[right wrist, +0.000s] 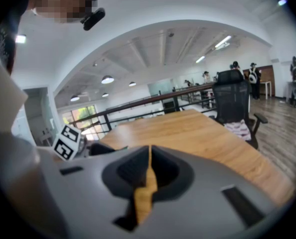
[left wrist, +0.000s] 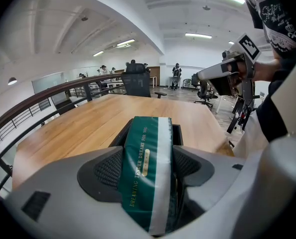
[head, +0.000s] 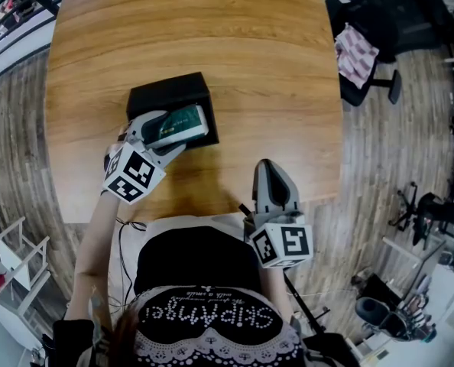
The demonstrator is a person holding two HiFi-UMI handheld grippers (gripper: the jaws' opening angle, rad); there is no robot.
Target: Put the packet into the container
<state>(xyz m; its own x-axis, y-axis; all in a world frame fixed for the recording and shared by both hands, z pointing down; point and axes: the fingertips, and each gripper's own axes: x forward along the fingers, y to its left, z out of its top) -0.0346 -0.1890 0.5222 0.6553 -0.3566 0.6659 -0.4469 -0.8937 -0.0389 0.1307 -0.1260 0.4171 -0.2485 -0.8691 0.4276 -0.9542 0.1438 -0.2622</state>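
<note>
Left gripper (left wrist: 149, 180) clamped on the green packet (left wrist: 139, 166), white stripe down one side | packet held over the near edge of the black container (head: 166, 92) on the wooden table (head: 212, 29), maybe touching its rim, hard to call | right gripper (right wrist: 149, 169) closed tight, nothing between its jaws, at the table's near edge.

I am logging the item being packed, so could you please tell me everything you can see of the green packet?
The packet is a glossy, dark green, oblong pouch with a pale stripe along one side and gold lettering running lengthwise. It is clamped between the jaws of the left hand-held gripper, and its far end sticks out over the open black container on the wooden table. Whether it touches the container cannot be told.
</note>
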